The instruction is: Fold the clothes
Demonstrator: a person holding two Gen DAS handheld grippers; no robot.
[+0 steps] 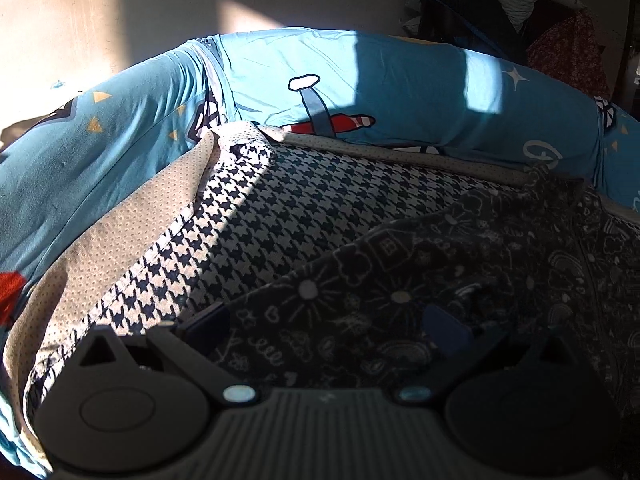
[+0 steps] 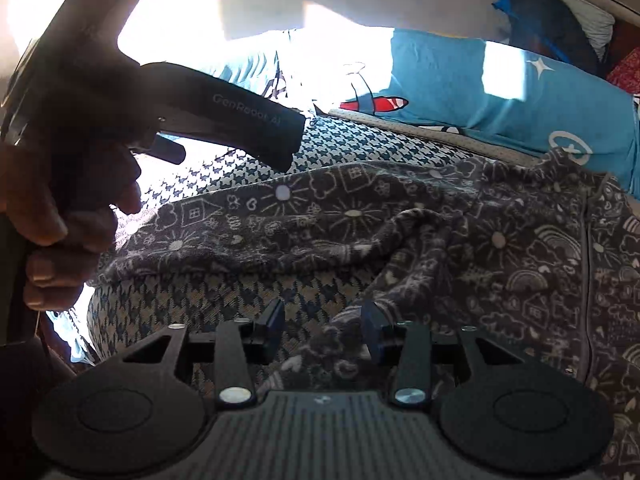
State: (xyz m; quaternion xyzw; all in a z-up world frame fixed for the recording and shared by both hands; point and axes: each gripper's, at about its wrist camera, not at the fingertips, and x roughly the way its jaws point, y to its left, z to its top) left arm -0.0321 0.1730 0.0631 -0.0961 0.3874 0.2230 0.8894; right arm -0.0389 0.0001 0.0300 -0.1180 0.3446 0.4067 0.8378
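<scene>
A dark grey fleece garment (image 2: 500, 248) with white doodles of suns, houses and rainbows lies spread on a houndstooth cloth (image 2: 224, 300). Its zip (image 2: 587, 280) runs down the right side. A sleeve folds across the body and its cuff (image 2: 340, 340) lies between the fingers of my right gripper (image 2: 322, 324). The cuff rests against the right pad; the left pad stands clear of it. In the left wrist view my left gripper (image 1: 324, 330) hangs wide open just above the garment (image 1: 400, 288), holding nothing. A person's hand (image 2: 72, 208) holds that gripper's black housing (image 2: 224, 116) at upper left.
The houndstooth cloth (image 1: 280, 208) has a beige dotted underside (image 1: 120, 240) turned up along its left edge. A long blue bolster (image 1: 360, 88) with an aeroplane print curves behind it. Piled clothes (image 1: 500, 0) sit at the back right, and strong sunlight falls from the left.
</scene>
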